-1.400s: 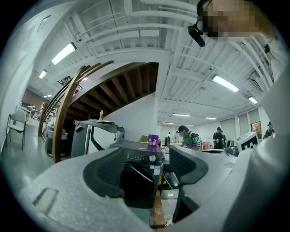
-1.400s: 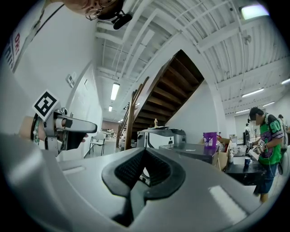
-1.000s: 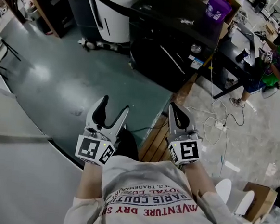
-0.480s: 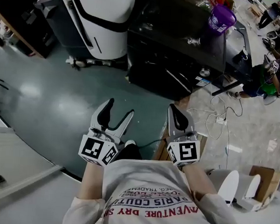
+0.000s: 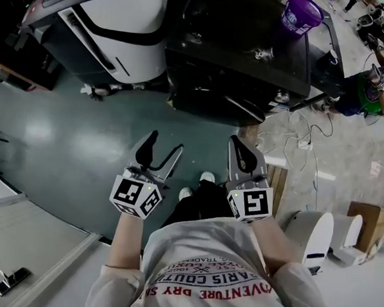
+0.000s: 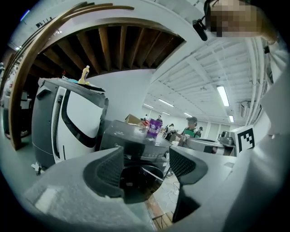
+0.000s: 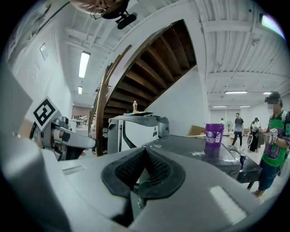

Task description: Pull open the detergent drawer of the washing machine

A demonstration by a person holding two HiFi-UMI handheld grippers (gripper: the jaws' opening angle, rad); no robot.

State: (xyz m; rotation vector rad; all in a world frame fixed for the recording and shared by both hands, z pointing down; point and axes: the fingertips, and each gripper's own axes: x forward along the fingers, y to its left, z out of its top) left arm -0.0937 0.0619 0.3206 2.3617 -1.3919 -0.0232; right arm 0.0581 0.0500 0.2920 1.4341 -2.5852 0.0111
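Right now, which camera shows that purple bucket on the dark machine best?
The right gripper view: the purple bucket stands side-on and unblocked on the dark machine. The head view catches it from above, near the top edge; the left gripper view shows it small and distant.

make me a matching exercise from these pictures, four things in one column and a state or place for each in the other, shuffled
Things:
1. left gripper
2. right gripper
3. purple cup
4. washing machine

States or places:
a. jaws together, nothing held
b. stands on top of the washing machine
c. jaws apart, nothing between them
d. dark, ahead of both grippers, untouched

Pairs: 1-c, 2-a, 3-b, 4-d
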